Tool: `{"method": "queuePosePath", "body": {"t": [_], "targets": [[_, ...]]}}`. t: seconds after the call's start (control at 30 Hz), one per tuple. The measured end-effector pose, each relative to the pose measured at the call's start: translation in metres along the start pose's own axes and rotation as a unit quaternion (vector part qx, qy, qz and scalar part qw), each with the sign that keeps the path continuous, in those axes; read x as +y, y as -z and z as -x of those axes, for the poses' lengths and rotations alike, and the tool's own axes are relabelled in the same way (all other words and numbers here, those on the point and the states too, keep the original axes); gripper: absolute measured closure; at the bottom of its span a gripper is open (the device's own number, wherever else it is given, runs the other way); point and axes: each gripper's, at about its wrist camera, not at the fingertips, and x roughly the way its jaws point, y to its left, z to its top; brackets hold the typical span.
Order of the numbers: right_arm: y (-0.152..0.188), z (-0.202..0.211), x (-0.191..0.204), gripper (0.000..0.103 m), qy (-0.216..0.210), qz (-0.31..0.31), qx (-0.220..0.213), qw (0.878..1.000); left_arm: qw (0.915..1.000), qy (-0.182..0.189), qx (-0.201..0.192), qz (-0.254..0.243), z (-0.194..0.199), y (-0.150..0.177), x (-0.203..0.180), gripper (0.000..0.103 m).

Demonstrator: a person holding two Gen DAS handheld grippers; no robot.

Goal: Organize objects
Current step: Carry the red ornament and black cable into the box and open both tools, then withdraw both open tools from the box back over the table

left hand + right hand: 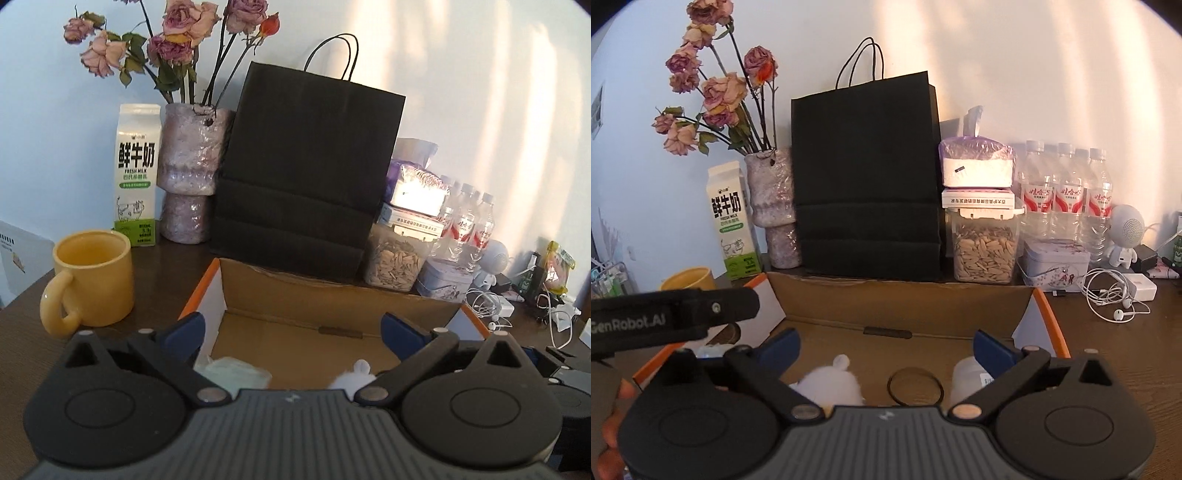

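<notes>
- Left wrist view, far left: yellow mug on the dark wood table, handle toward the camera.
- Behind it: fresh milk carton, upright against the wall.
- Beside the carton: mottled purple vase holding dried roses.
- Centre: black paper bag, upright, just behind the cardboard box.
- Cardboard box: open, orange-edged flaps; inside it, near the camera, a pale green packet and a white plush toy, apart from each other.
- Left gripper: fingers spread wide over the box, nothing between them.
- Right of the bag: clear jar of sunflower seeds, with a flat white box and a wrapped tissue pack stacked on it.
- Further right: water bottles, a patterned tin, white earphones.
- Right wrist view: right gripper, fingers spread wide, empty, over the same box.
- Below it, left to right: white plush toy, black hair tie, translucent white bottle.
- Whether the tie and bottle lie on the box floor or the table cannot be told.
</notes>
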Motion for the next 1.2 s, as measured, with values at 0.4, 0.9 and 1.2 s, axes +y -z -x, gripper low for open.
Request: {"method": "queuePosePath", "body": {"t": [0.4,0.9,1.2], "targets": [[0.0,0.0,0.003,0.0,0.005,0.004,0.006,1.0,1.0,-0.002,0.006,0.001,0.0,-0.001,0.001,0.0],[-0.006,0.017,0.012,0.0,-0.005,0.012,-0.009,1.0,0.9997,0.019,-0.012,0.004,0.021,-0.011,-0.001,0.0],[-0.006,0.048,0.013,0.0,-0.006,0.019,-0.025,0.999,0.9991,0.021,-0.036,0.011,0.06,-0.016,0.014,0.0]]}}
